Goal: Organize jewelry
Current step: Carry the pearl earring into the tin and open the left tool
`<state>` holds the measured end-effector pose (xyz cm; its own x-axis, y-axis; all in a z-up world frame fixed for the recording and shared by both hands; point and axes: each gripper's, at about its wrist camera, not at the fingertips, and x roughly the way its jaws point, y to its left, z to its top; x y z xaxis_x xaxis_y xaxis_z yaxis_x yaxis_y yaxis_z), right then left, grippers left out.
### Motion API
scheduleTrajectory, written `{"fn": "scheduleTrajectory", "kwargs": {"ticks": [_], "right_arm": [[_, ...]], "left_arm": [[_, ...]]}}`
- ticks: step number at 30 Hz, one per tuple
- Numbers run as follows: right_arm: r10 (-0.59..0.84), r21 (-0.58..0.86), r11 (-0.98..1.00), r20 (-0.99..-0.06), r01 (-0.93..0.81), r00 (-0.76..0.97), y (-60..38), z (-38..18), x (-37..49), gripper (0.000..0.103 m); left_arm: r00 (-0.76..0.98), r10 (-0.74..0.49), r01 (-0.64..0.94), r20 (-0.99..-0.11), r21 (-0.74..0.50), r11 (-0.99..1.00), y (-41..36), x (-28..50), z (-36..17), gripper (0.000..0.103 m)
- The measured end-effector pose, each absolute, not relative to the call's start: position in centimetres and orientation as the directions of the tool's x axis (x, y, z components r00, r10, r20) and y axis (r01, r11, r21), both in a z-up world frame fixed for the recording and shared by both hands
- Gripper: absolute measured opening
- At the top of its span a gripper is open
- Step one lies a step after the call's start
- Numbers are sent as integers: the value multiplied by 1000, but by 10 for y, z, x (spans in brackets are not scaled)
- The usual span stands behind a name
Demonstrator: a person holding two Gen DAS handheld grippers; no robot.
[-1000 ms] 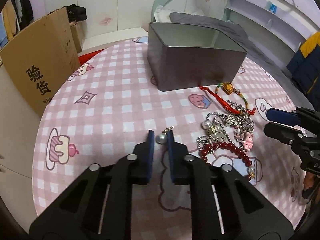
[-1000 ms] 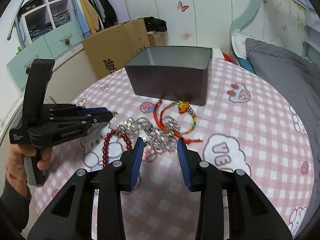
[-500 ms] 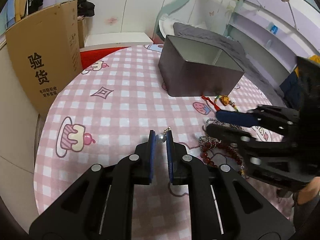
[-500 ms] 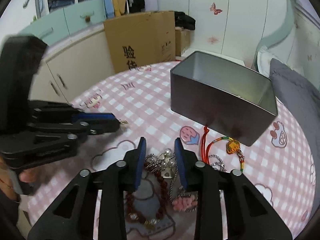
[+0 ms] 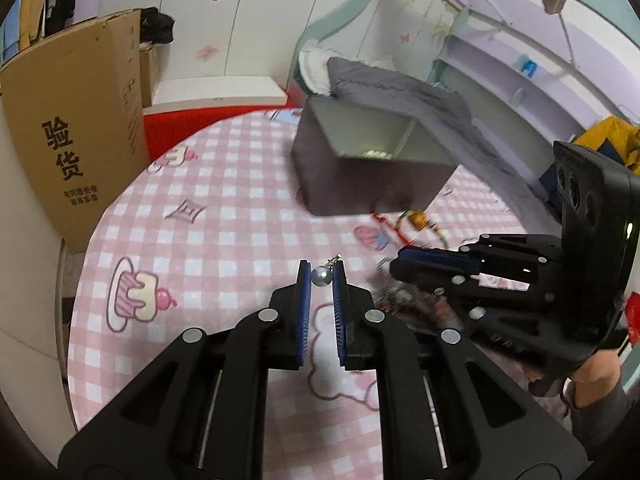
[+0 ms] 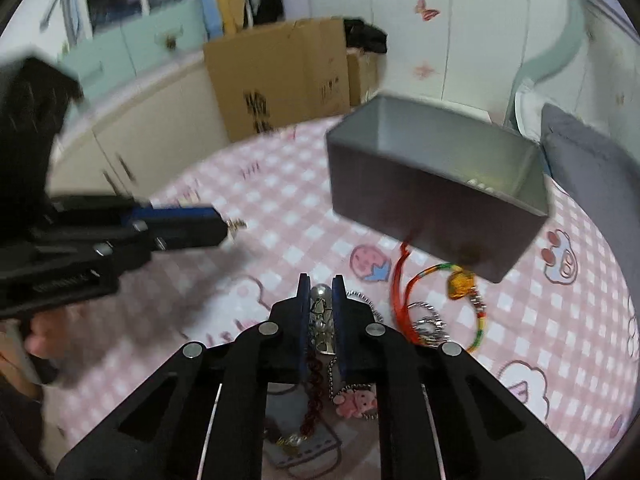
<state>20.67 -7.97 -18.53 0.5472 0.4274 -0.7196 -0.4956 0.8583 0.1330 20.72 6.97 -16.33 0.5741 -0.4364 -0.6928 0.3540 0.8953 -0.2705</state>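
Your left gripper (image 5: 321, 276) pinches pearl earring (image 5: 321, 275), lifted above checked tablecloth (image 5: 224, 240). Your right gripper (image 6: 321, 294), jaws just closing, clamps silver chain bracelet (image 6: 323, 320) atop jewelry pile. Step: pickup. Next, probably: carry both over grey tin box (image 6: 432, 184), then release.

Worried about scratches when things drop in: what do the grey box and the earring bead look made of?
Box: likely tin or thin steel, its inner walls a brushed, dull silver sheen, its outside matte grey. Bead: looks like a pearl or imitation, a smooth grey-white gloss with a soft highlight, on a gold-coloured fitting.
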Motion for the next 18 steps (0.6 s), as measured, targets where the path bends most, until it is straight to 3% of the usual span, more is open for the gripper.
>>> {"fn": "scheduleTrajectory", "kwargs": {"ticks": [9,18], "right_arm": [[550,286,827,-590,-484,591,-119,-126,200,9],[579,396,815,-565,-422,588,-149,-118,248,9]], "left_arm": [[581,-514,439,-631,-289,851,47,212,-121,11],[509,-582,512,-634,-320,797,2,264,-101,11]]}}
